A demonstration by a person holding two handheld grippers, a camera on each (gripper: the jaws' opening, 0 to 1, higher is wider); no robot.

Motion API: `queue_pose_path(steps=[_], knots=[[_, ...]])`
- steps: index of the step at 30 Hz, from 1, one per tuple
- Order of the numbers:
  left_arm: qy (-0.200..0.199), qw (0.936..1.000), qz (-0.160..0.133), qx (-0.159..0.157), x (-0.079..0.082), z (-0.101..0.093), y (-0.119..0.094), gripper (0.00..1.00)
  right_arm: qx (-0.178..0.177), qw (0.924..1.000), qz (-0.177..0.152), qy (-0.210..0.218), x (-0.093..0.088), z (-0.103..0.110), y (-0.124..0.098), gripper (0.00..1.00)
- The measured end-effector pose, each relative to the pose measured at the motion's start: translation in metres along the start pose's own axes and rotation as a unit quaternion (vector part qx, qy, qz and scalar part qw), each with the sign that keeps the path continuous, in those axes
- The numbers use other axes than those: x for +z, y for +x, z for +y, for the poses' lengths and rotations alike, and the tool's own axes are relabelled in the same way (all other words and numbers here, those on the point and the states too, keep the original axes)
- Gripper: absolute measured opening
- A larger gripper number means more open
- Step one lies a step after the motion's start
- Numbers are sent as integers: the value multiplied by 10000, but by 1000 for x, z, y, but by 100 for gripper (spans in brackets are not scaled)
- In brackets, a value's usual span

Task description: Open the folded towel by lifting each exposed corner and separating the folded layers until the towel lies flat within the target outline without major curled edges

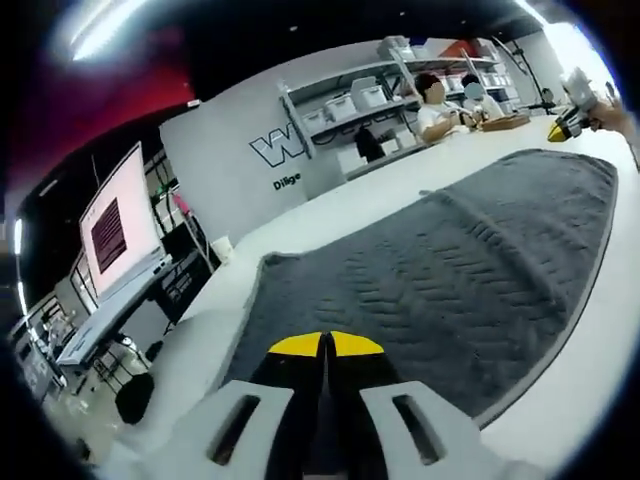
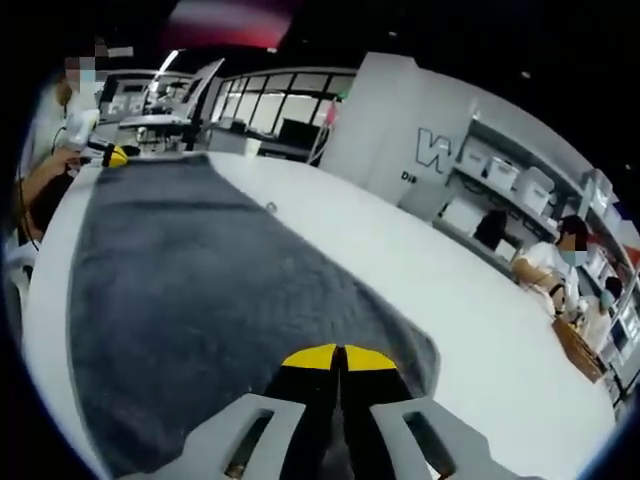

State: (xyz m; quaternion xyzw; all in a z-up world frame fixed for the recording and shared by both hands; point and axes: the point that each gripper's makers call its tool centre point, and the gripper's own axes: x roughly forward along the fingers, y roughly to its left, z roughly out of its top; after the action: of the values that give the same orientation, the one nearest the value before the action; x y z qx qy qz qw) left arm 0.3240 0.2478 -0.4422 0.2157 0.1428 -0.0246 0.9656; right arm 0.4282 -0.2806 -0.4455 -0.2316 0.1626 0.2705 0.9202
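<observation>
A dark grey towel (image 1: 450,270) lies spread along the white table (image 1: 320,215), with a raised seam across it near the far end. My left gripper (image 1: 325,345) sits low over the towel's near end, its yellow-tipped jaws pressed together; I cannot tell if cloth is pinched. In the right gripper view the same towel (image 2: 200,290) stretches away from my right gripper (image 2: 338,357), also shut over its near end. Each gripper shows at the other's far end of the towel: the right gripper (image 1: 565,125) and the left gripper (image 2: 115,155), both held in a hand.
Two people sit at the table's far side (image 1: 440,105) by a wooden tray (image 1: 505,122). Shelves with white boxes (image 1: 350,100) line the grey wall. A monitor on a stand (image 1: 115,235) is off the table's left edge. Bare table (image 2: 470,300) flanks the towel.
</observation>
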Motion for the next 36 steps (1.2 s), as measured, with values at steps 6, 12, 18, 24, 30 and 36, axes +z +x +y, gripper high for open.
queue_pose_path(steps=[6,12,18,24,30,36], knots=[[-96,9996,72,239,-11,21,-9,0,7,10000,4,6,1,2,2,0],[-214,9989,109,396,-19,35,-17,0,12,10000,18,19,0,3,1,0],[-298,9976,172,595,-27,52,-23,0,-11,10000,30,29,-1,1,1,0],[-319,9964,303,731,-38,69,-25,0,-29,10000,39,53,-3,1,-1,0],[-378,9952,462,779,-53,78,-25,0,-49,9999,55,79,-5,0,-2,0],[-360,9944,646,761,-68,78,-24,0,-46,9999,64,71,-4,1,-2,0]])
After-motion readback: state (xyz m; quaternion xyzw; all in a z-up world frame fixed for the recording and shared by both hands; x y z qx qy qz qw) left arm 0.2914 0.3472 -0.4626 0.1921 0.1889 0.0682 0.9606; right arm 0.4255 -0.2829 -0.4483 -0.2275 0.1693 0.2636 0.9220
